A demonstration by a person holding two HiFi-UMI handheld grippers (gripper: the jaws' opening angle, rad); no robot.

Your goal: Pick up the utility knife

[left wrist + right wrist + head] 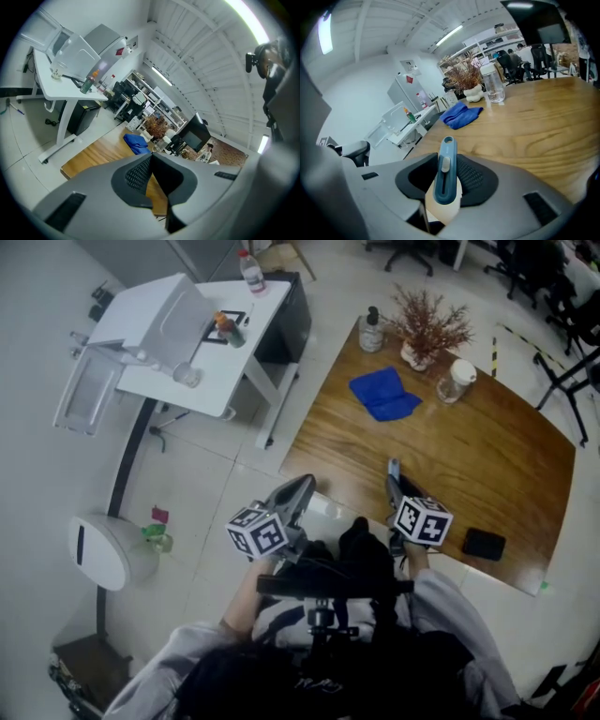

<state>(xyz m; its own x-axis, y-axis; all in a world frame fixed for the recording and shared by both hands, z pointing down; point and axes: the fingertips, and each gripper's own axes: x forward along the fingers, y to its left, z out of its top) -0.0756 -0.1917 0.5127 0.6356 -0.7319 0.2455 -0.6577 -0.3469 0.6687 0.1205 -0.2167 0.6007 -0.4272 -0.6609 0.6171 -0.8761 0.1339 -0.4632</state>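
Utility knife (445, 171) clamped between right gripper (446, 183) fingers (470, 176).

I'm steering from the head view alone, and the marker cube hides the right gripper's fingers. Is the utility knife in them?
Observer: Yes. The right gripper view shows the right gripper with its fingers closed on the blue utility knife, which stands on edge between them.
Operator: Which way does it point?
Observer: The end with the hole points away from the gripper and the slider faces back toward it. The other end is hidden.
Operator: And the left one?
Observer: The left gripper has its fingers together, with nothing between them.
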